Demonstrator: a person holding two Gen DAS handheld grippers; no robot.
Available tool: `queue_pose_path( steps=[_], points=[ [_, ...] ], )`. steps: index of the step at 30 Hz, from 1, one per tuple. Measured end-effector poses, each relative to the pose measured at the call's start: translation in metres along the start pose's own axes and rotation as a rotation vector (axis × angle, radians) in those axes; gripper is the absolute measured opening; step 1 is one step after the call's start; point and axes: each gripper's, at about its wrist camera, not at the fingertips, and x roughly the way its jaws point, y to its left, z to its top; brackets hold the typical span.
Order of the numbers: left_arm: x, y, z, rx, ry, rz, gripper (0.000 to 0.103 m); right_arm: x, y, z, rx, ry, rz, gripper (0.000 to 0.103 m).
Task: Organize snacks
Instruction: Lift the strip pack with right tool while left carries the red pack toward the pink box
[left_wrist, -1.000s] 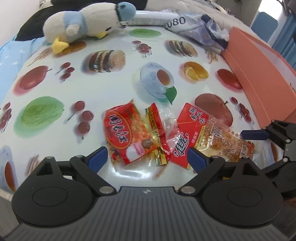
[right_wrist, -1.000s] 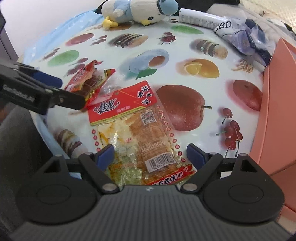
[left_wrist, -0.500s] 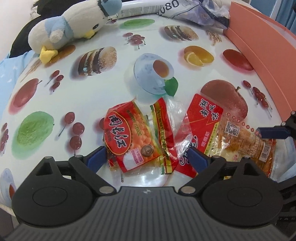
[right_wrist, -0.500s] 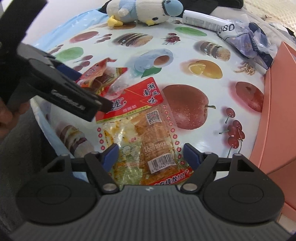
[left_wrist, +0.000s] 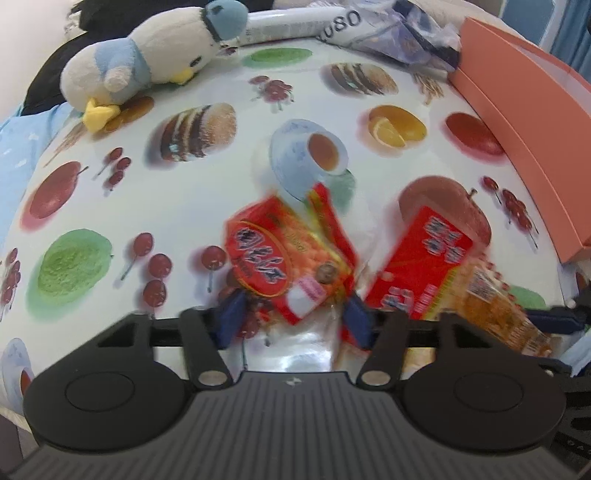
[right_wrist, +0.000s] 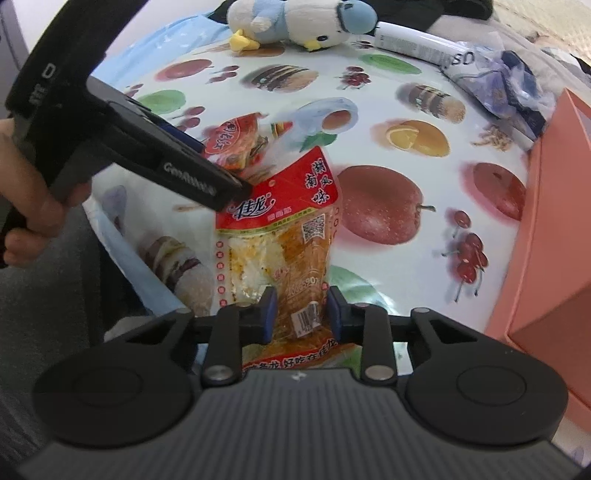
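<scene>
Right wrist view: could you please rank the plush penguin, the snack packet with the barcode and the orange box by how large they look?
1. Snack packet with the barcode, though nearest the camera.
2. Orange box, cropped by the frame, so unsure.
3. Plush penguin, farthest away.

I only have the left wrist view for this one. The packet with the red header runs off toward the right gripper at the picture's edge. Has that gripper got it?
Observer: Yes. In the right wrist view the right gripper has just been closing, and its jaws pinch the red-header packet at the clear end.
Operator: Does the packet lie flat there?
Observer: No. It is squeezed narrow between the jaws and widens toward the header.
Operator: My picture is blurred. Does the left gripper hold the orange packet?
Observer: I cannot tell. The left gripper has just been closing with the orange packet between its jaws. But in the right view its near finger crosses the header's corner and hides the contact.
</scene>
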Motion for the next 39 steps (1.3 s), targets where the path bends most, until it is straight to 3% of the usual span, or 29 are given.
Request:
queue_pose_path(
  steps=[7,19,39],
  points=[
    [-0.005,0.006,-0.005,-0.036,-0.038,0.001,0.049,-0.014,-0.010,-0.016,0.090,0.017,-0.062,0.031],
    [-0.032,0.017,-0.018,-0.199,-0.072,-0.053,0.046,-0.036,-0.024,-0.029,0.298,-0.054,-0.078,0.031],
    [-0.073,0.008,-0.030,-0.275,-0.149,-0.089,0.033,-0.077,-0.019,-0.022,0.382,-0.172,-0.116,0.031]
  ],
)
